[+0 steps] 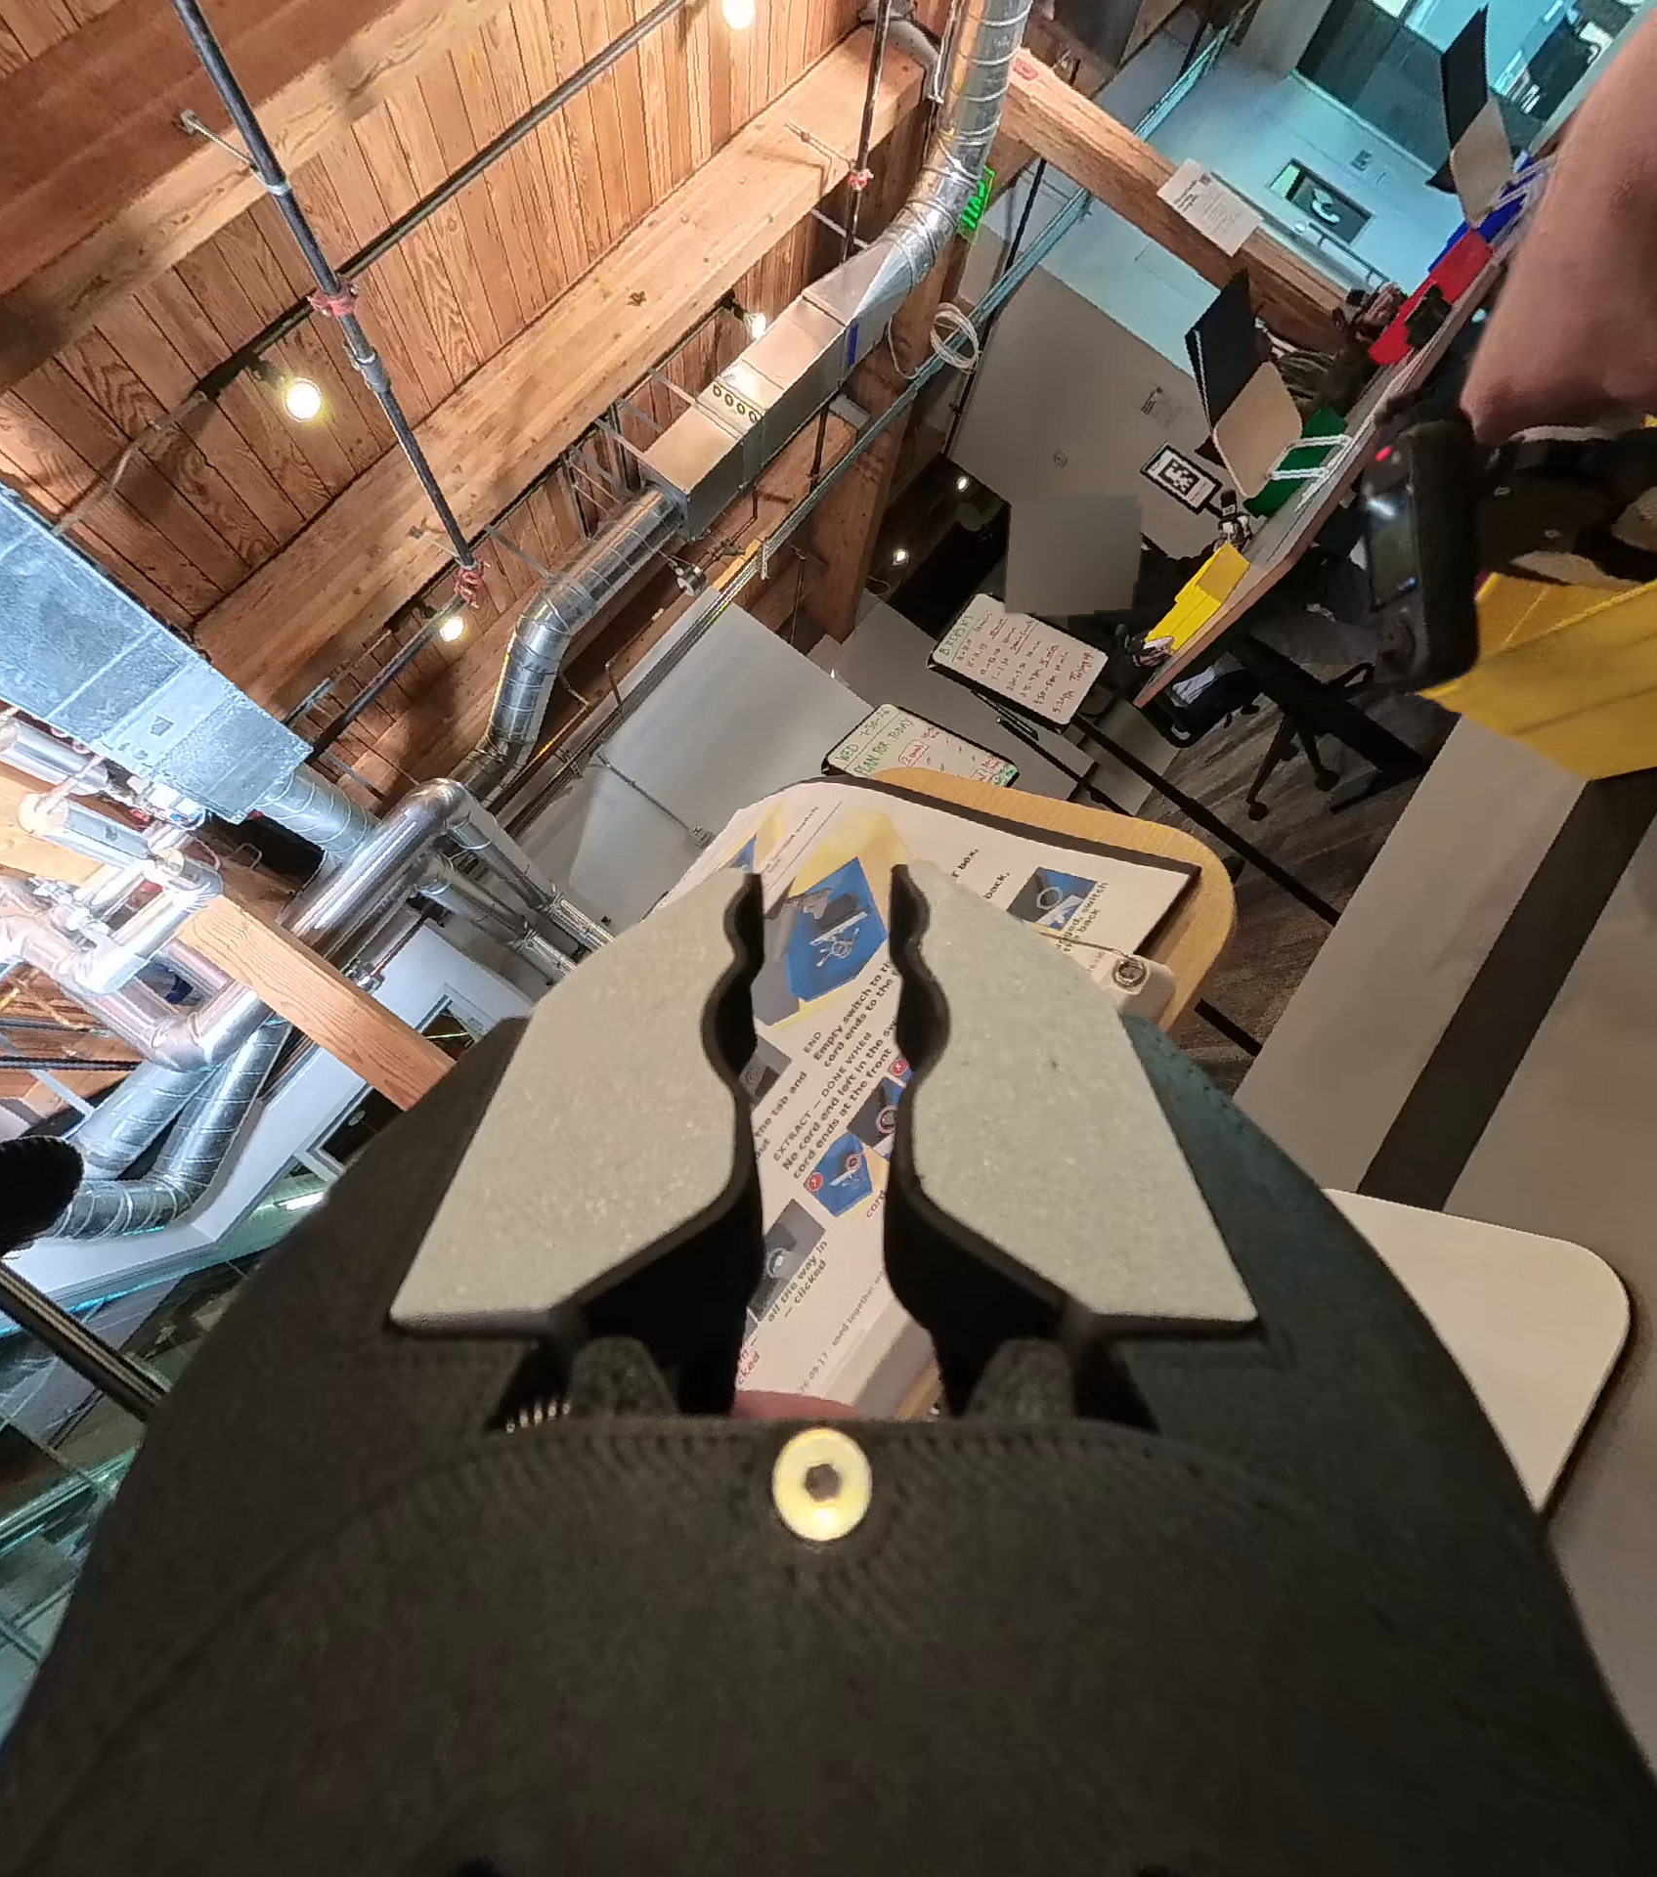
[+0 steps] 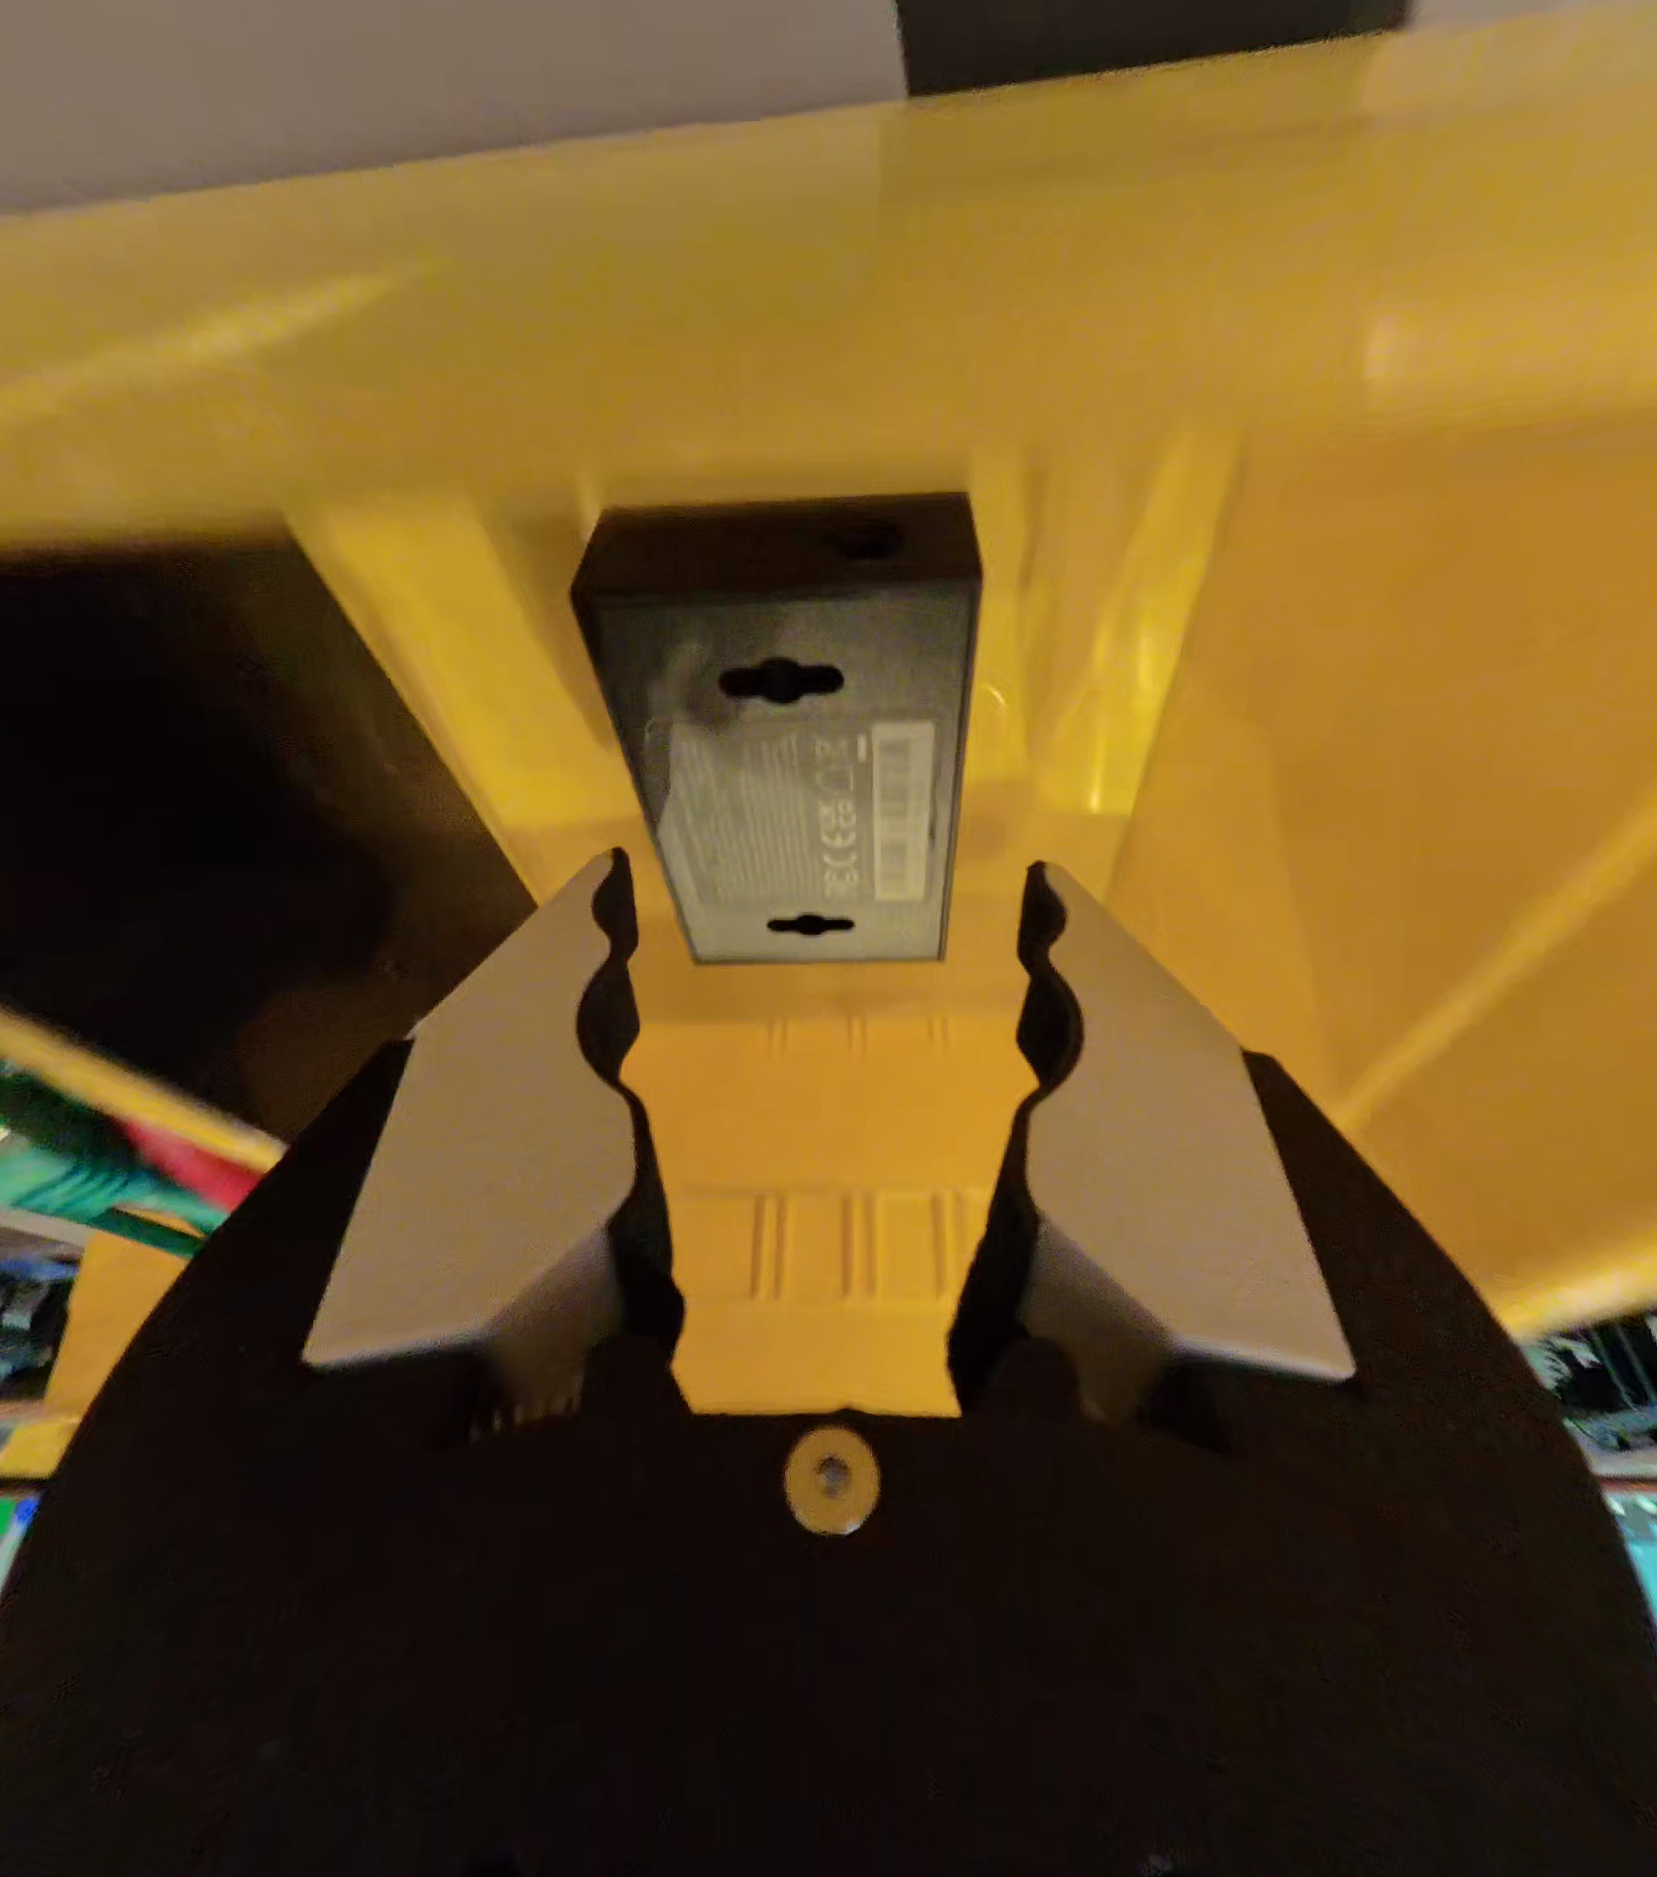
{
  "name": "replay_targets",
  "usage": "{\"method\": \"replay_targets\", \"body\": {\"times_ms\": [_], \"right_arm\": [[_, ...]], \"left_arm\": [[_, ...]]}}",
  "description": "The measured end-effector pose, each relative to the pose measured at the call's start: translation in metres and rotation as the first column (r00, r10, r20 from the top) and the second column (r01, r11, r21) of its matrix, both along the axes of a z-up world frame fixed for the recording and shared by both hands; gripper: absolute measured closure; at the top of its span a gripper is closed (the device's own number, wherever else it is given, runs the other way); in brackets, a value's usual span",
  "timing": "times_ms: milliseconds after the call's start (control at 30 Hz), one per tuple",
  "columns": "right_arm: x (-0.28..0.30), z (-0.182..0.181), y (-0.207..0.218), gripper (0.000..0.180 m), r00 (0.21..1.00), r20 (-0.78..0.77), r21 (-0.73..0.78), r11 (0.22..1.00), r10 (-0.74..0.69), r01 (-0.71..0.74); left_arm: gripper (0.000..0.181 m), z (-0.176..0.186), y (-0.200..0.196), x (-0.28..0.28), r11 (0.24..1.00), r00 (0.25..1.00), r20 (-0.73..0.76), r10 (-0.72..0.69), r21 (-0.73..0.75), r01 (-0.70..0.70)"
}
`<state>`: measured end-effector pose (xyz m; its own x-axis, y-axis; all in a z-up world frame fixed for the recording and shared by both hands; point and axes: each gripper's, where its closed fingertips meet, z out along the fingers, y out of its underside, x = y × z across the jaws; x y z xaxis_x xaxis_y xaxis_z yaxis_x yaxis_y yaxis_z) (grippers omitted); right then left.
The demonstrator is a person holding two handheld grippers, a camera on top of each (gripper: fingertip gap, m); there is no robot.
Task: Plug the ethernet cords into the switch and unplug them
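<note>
Right wrist view showed the right tongs (image 2: 824, 884) spread wide and empty, poised near the black switch (image 2: 788, 741) lying underside-up inside the yellow bin (image 2: 1413, 711). Left tongs (image 1: 826, 894) were narrowly parted, empty, raised away. Judged step: fetching the switch; next, straddle it squarely and close.

Left wrist view: evenly and brightly lit by round ceiling spotlights (image 1: 301, 399); straight beams are bent by wide-angle distortion toward the edges.
Right wrist view: dimmer, tinted warm by the glossy yellow plastic bin (image 2: 1413, 609); pale glare streaks are seen on its walls.
Blur: the small black rectangular switch (image 2: 793, 752) is softened (its label unreadable); the left margin is smeared.
Shadow: a deep black patch is cast at mid-left.
</note>
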<state>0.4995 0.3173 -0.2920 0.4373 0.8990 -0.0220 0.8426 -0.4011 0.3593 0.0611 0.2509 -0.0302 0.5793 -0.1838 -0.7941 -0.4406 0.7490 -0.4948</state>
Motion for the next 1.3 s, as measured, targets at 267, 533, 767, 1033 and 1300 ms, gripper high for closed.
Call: {"method": "replay_targets", "body": {"times_ms": [267,533,767,1033,1300], "right_arm": [[-0.011,0.104,-0.003,0.102,0.986,-0.163,0.396,0.914,-0.025,0.088],[-0.038,0.226,-0.081,0.096,0.870,-0.493,0.750,0.514,0.014,0.416],[0.002,0.215,-0.149,0.093,0.750,-0.660,0.720,0.245,-0.050,0.649],[0.038,0.167,-0.185,0.085,0.570,-0.821,0.567,0.075,-0.038,0.820],[0.059,0.147,-0.191,0.083,0.501,-0.865,0.502,-0.027,-0.029,0.864]], "left_arm": [[0.124,0.022,0.000,-0.007,0.984,0.986,0.150,-0.076,-0.145,0.098],[0.097,0.063,0.004,0.013,0.929,0.977,0.199,-0.082,-0.340,0.147],[0.086,0.084,0.015,-0.090,0.907,0.966,0.048,0.256,-0.358,-0.222],[0.082,0.010,-0.022,-0.314,0.638,0.735,0.015,0.678,-0.507,-0.579],[0.078,-0.063,-0.040,-0.427,0.472,0.602,0.069,0.796,-0.694,-0.544]]}}
